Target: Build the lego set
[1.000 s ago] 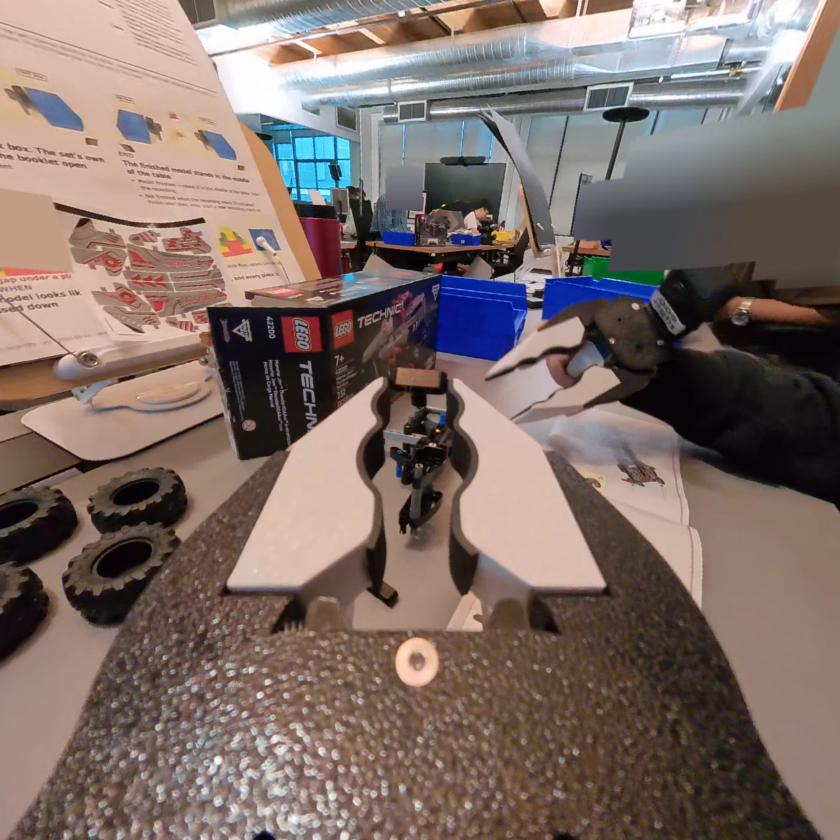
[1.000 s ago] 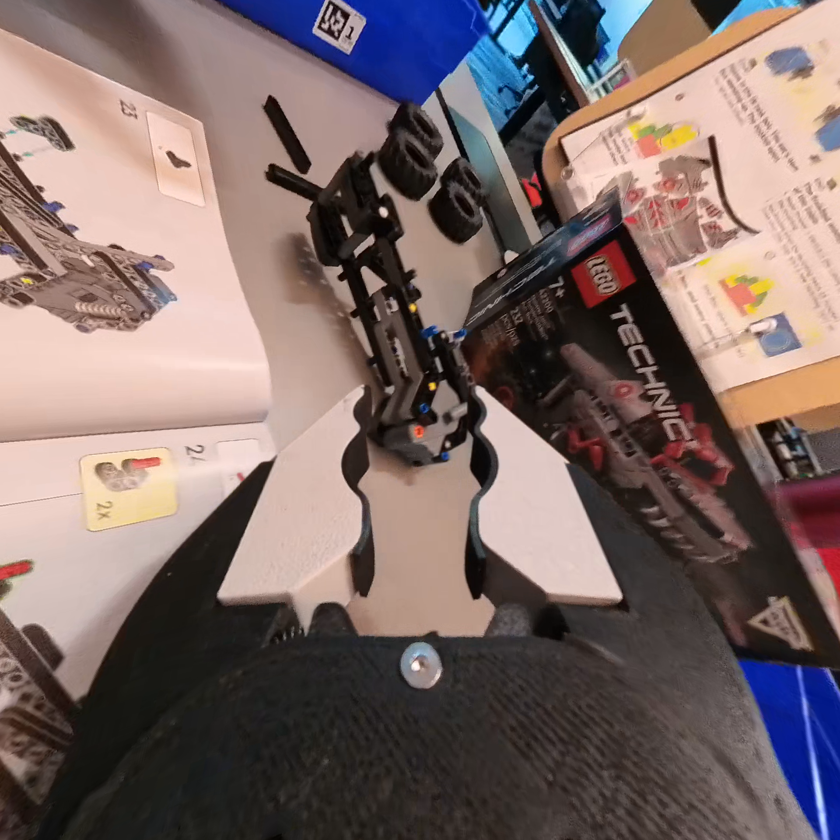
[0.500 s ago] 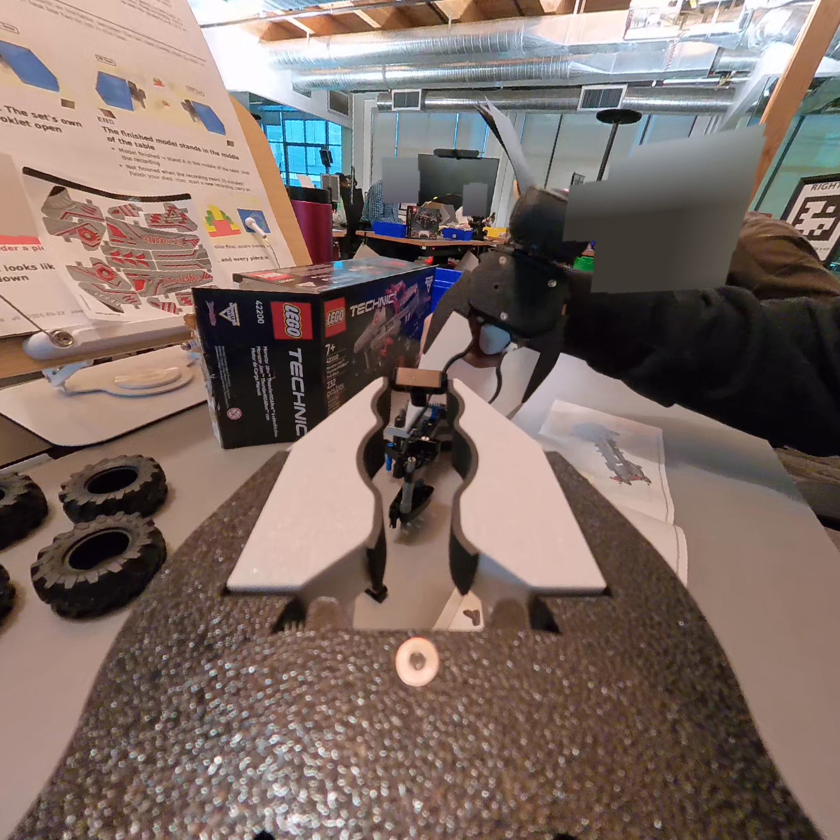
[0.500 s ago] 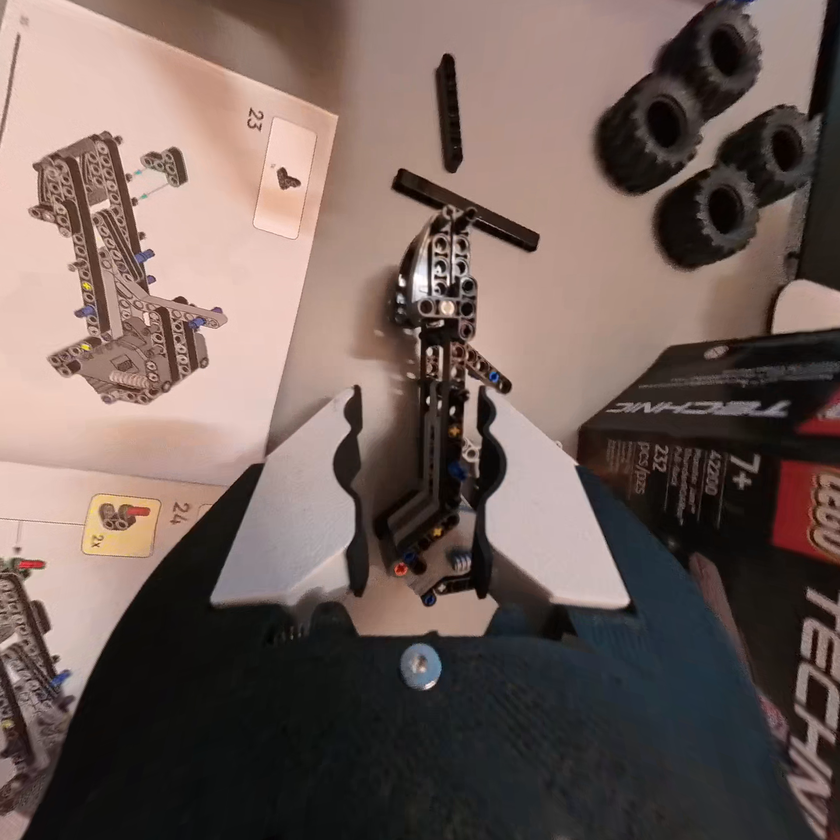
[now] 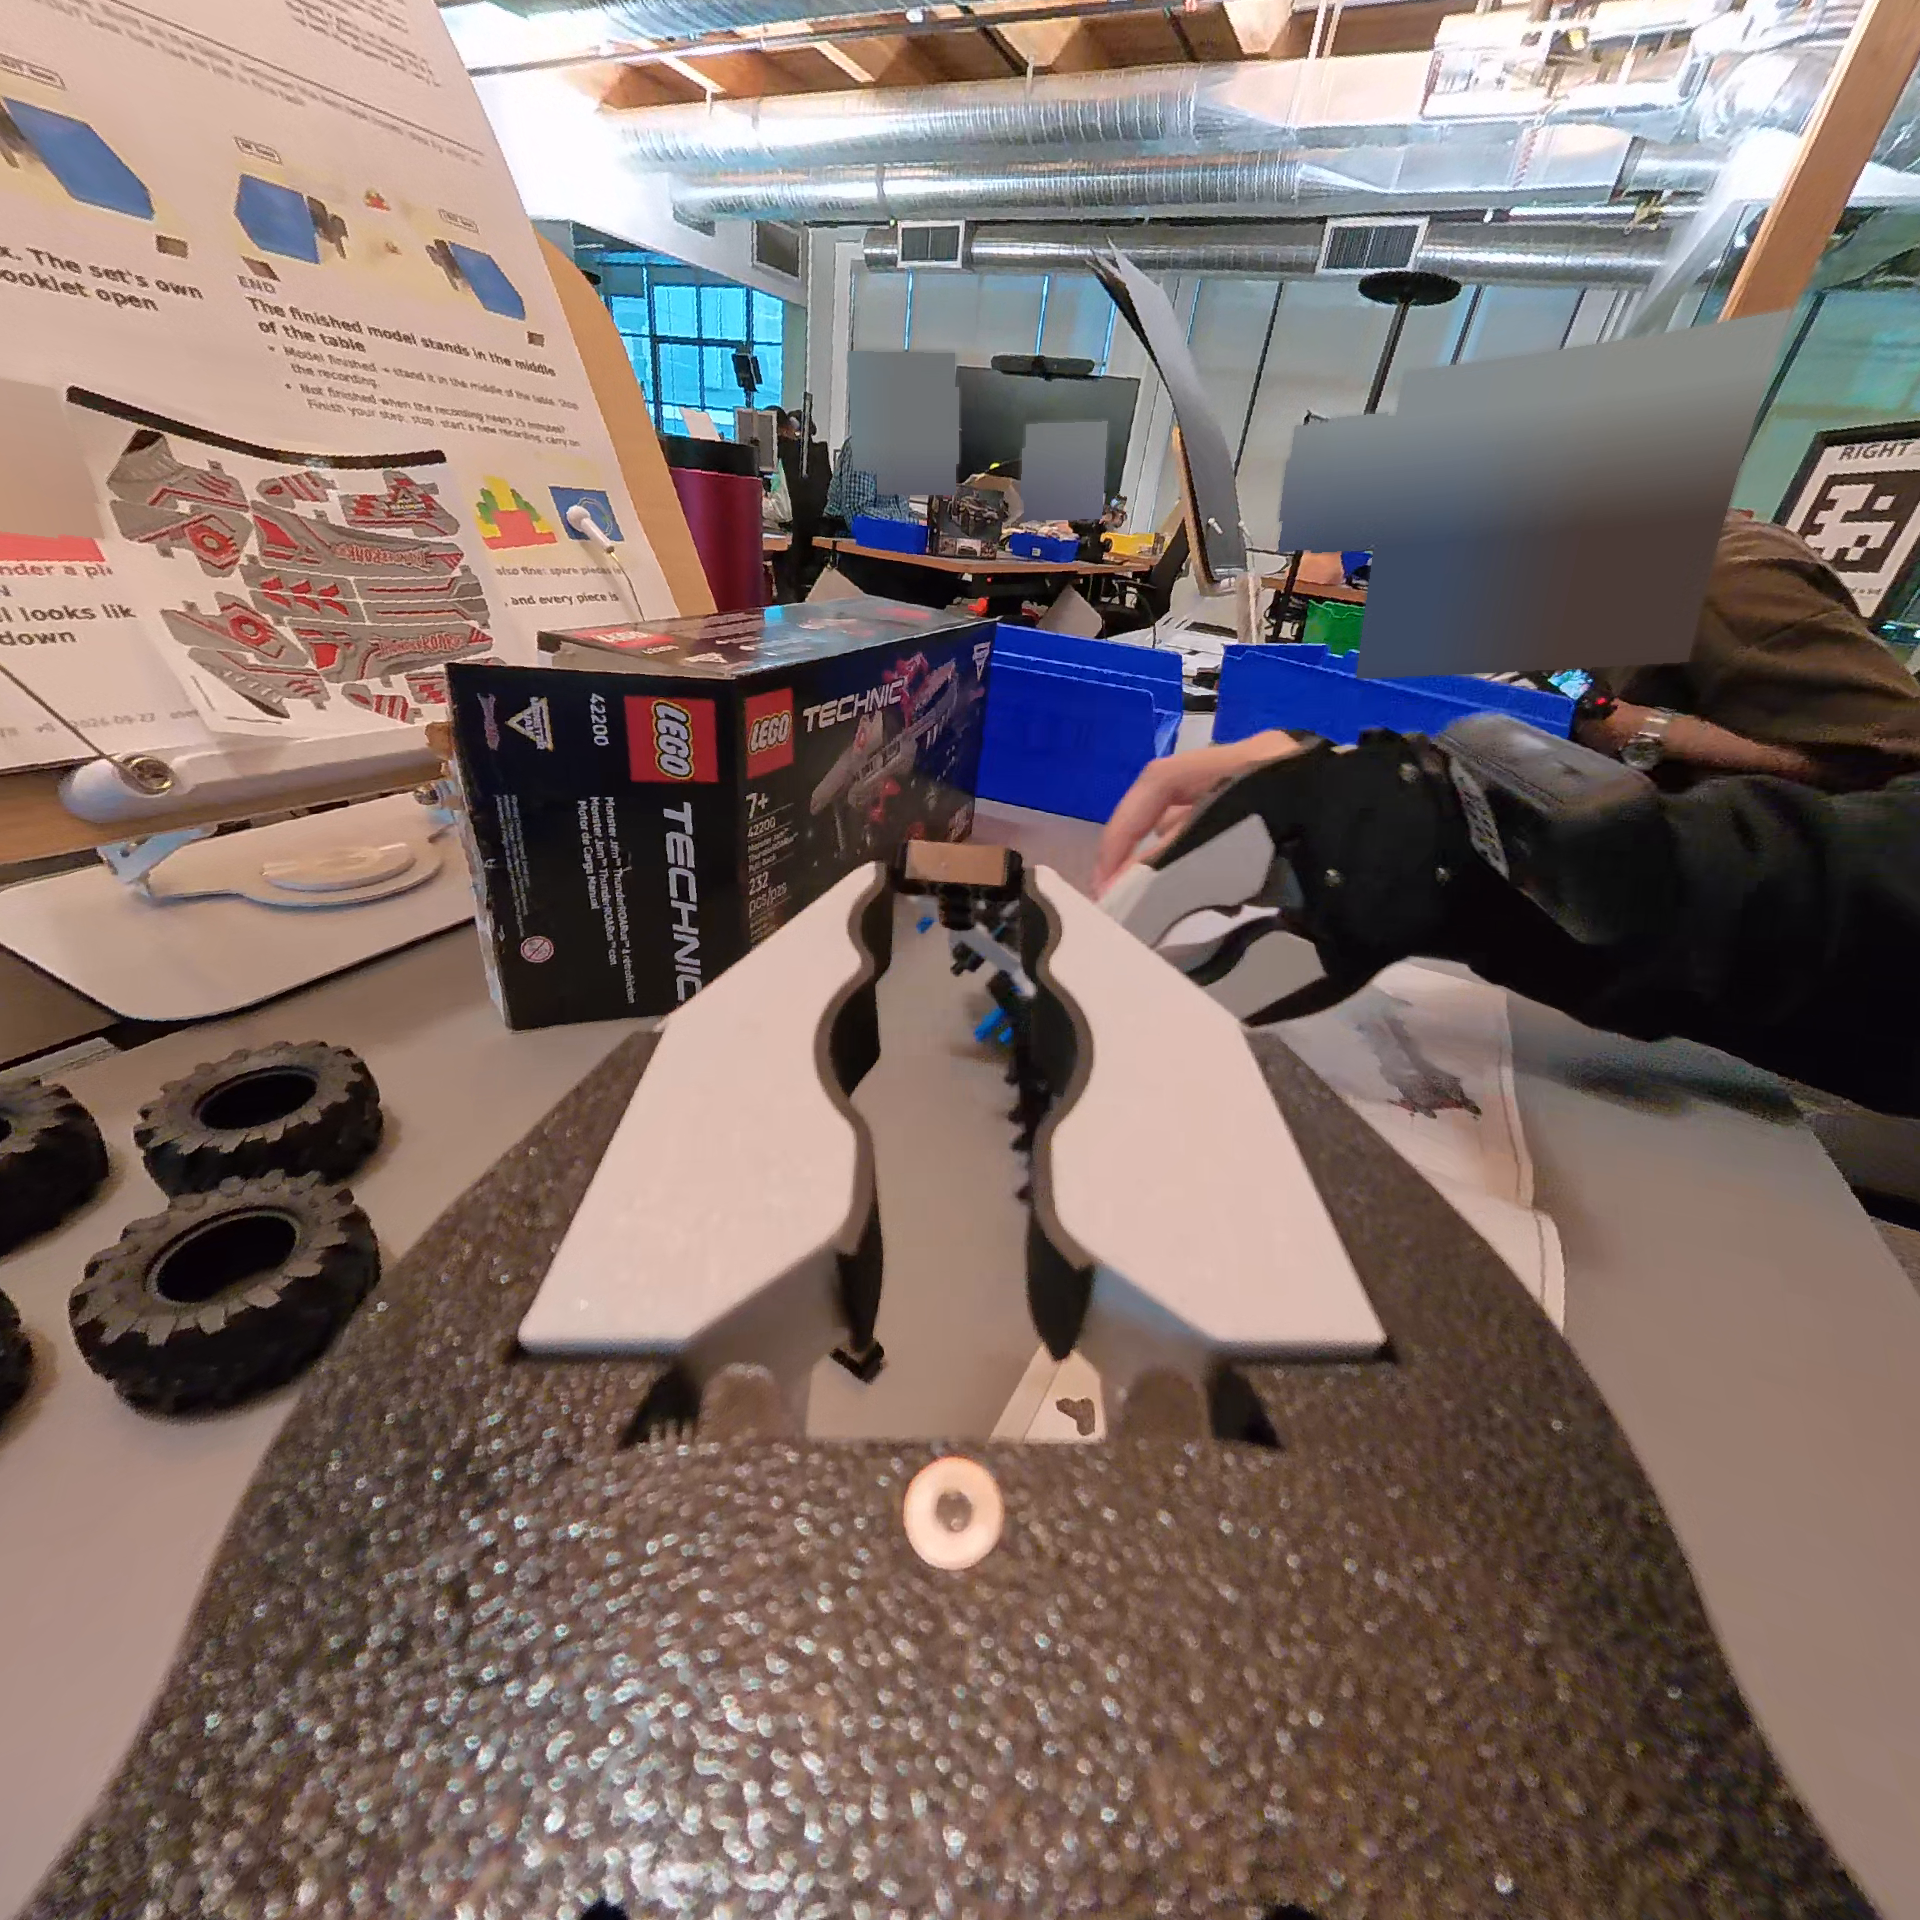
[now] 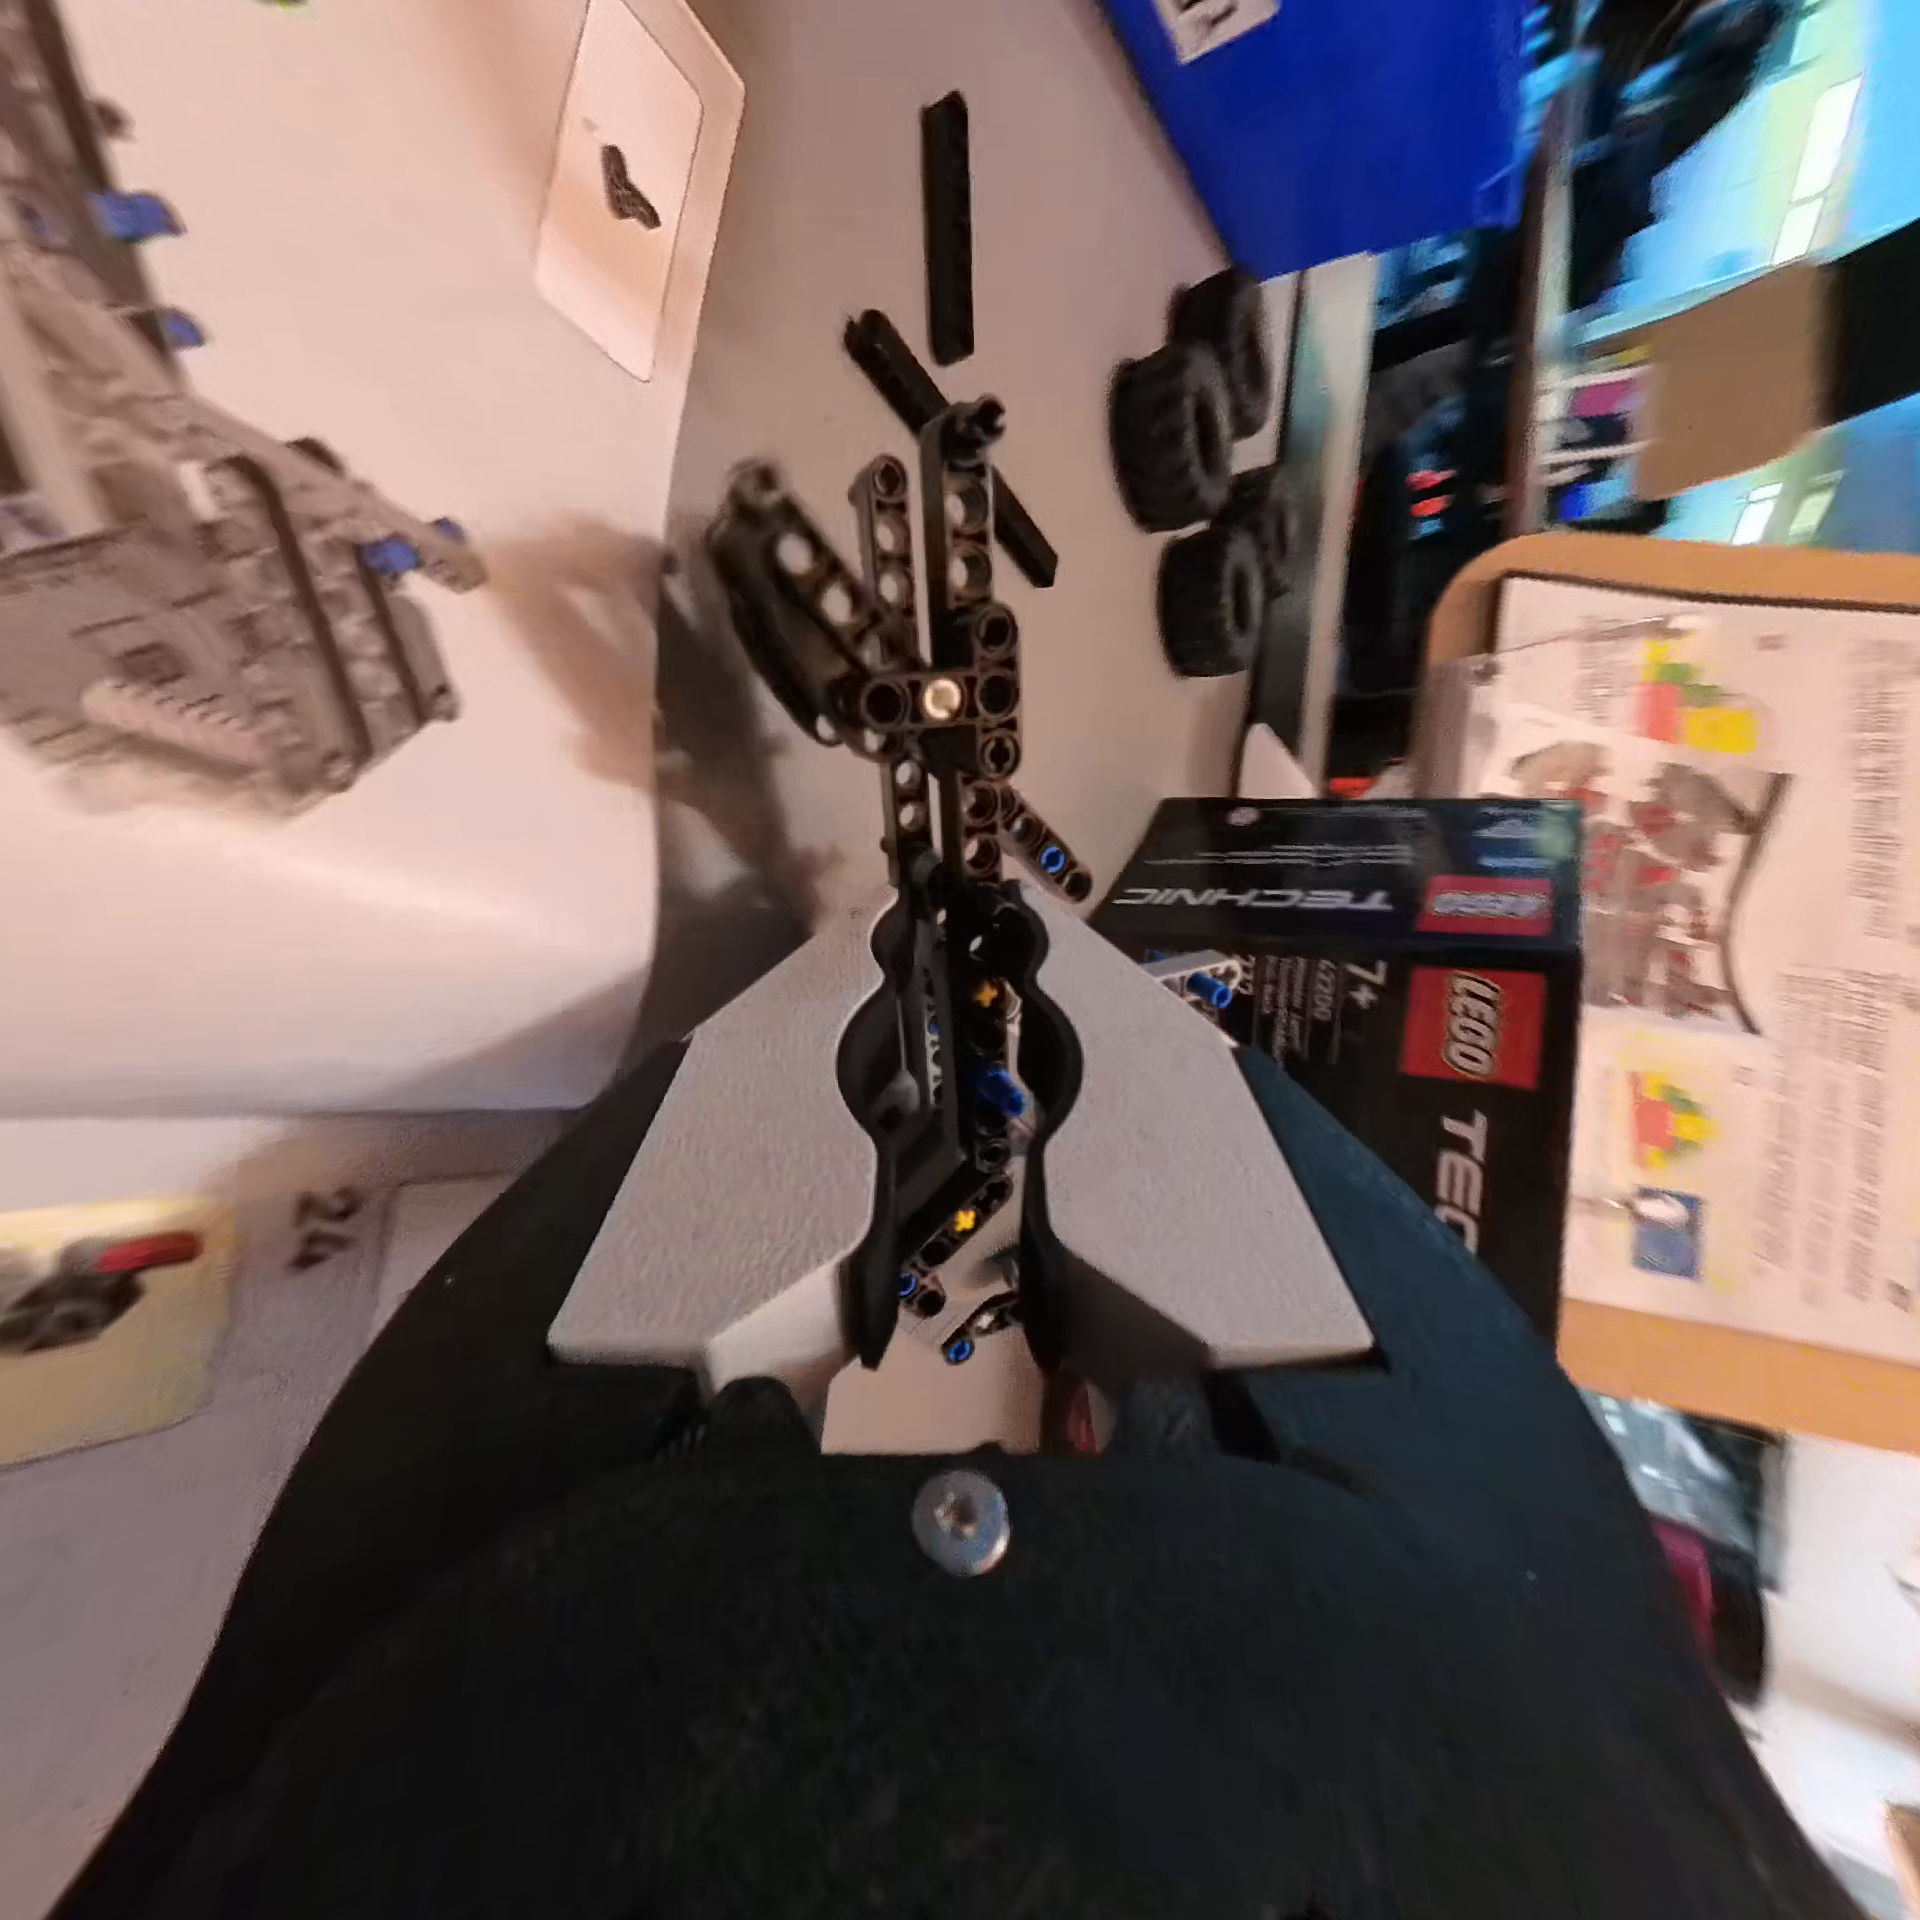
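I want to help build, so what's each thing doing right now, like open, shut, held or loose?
Right gripper, shut on the Technic frame.
Technic frame, held, unfinished, no wheels.
Left gripper, open, empty.
Instruction booklet, open.
Tyres, loose, unmounted.
Black beams, lying loose.
Lego box, standing upright.

Blue bins (image 5: 1081, 727), maroon cup (image 5: 717, 540)

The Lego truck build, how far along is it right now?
Done: a partial black beam chassis with blue pins is assembled. In hand: the right gripper is clamped on that chassis; the left gripper stands open beside it. Left: four tyres lie unmounted on the table, two loose black beams wait, and the instruction booklet lies open mid-build.
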`<state>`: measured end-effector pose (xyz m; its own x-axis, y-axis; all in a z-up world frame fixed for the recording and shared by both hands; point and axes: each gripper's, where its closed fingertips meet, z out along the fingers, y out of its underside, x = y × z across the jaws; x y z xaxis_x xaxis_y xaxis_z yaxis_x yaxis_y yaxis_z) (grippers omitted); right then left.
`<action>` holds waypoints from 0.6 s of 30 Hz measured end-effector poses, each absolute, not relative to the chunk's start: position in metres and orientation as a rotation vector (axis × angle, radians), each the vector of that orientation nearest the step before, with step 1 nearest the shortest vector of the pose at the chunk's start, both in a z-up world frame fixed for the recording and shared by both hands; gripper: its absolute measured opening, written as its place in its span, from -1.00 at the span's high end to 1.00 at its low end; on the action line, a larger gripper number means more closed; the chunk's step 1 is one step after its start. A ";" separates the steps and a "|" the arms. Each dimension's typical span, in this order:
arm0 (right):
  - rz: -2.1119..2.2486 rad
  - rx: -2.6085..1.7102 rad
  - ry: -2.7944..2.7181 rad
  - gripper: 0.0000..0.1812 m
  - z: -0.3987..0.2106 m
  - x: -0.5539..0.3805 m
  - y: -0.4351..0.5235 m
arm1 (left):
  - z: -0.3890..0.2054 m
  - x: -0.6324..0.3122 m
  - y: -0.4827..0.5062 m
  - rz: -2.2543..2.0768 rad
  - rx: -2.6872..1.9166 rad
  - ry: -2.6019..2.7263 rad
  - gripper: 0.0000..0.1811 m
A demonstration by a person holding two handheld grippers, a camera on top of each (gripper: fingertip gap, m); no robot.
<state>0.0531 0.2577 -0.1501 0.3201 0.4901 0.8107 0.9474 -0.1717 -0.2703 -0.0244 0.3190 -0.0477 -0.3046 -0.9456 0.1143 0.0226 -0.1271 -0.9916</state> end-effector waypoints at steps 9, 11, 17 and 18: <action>-0.740 -1.781 -1.142 0.65 -0.148 0.070 0.193 | -0.057 -0.019 0.306 -1.531 -1.097 1.411 0.76; -0.659 -1.843 -1.118 0.67 -0.149 0.073 0.179 | -0.059 -0.018 0.305 -1.517 -1.098 1.429 0.76; -0.420 -1.797 -0.986 0.56 -0.099 0.034 0.200 | -0.062 -0.017 0.309 -1.501 -1.111 1.421 0.77; -0.427 -1.855 -1.041 0.48 -0.107 0.032 0.207 | -0.063 -0.017 0.309 -1.506 -1.114 1.420 0.77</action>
